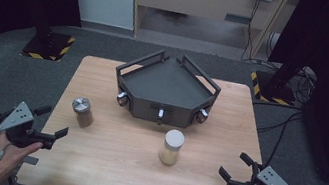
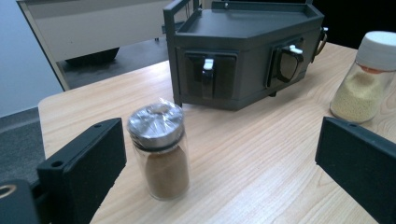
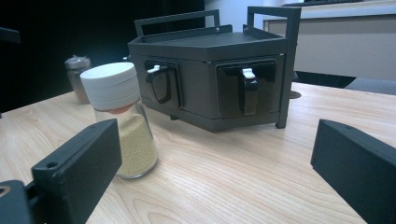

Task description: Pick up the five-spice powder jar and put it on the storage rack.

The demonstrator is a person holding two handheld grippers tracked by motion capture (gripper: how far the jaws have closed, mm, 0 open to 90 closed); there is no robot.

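The left gripper (image 1: 51, 127) hovers at the wooden table's (image 1: 115, 160) left edge, jaws spread wide and empty, near the glass jar of brown powder with a silver lid (image 1: 82, 112). The right gripper (image 1: 235, 168), likewise released, faces the white-capped glass jar of yellow grains (image 1: 171, 147), standing before the dark grey angular rack (image 1: 165, 90).
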